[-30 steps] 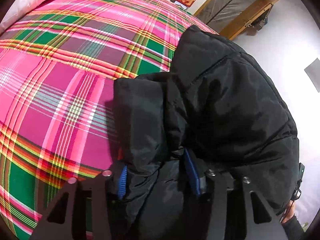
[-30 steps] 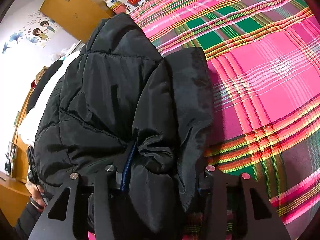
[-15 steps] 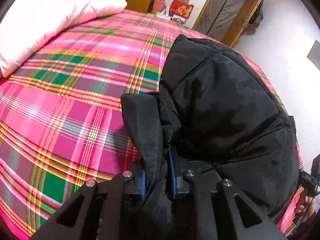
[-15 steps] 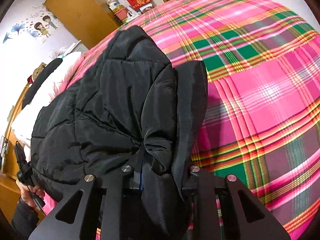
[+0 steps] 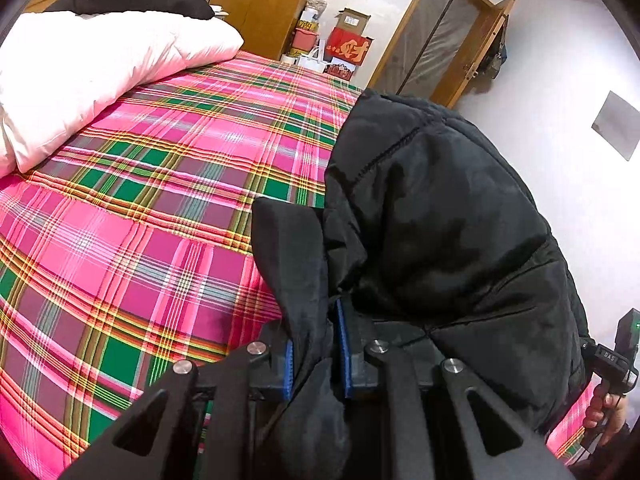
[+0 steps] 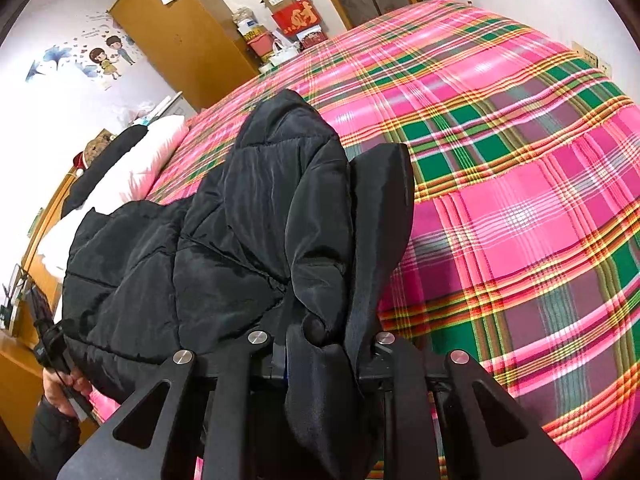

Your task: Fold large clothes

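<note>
The left gripper (image 5: 316,354) is clamped on a fold of the black puffer jacket (image 5: 436,240), its blue pads (image 5: 342,354) pressing the fabric from both sides. The right gripper (image 6: 328,354) is closing on another bunched edge of the same jacket (image 6: 224,240) — cloth fills its gap. The jacket hangs between them over the pink plaid bedspread (image 5: 132,220), filling the left view from 12 to 5 o'clock. A white pillow (image 5: 88,76) lies at 10 o'clock — the wardrobe (image 6: 180,36) at 11 in the right view.

White walls (image 5: 560,60), wooden wardrobe (image 6: 176,36), plaid-covered bed (image 5: 160,200), glazed door (image 5: 436,40).
</note>
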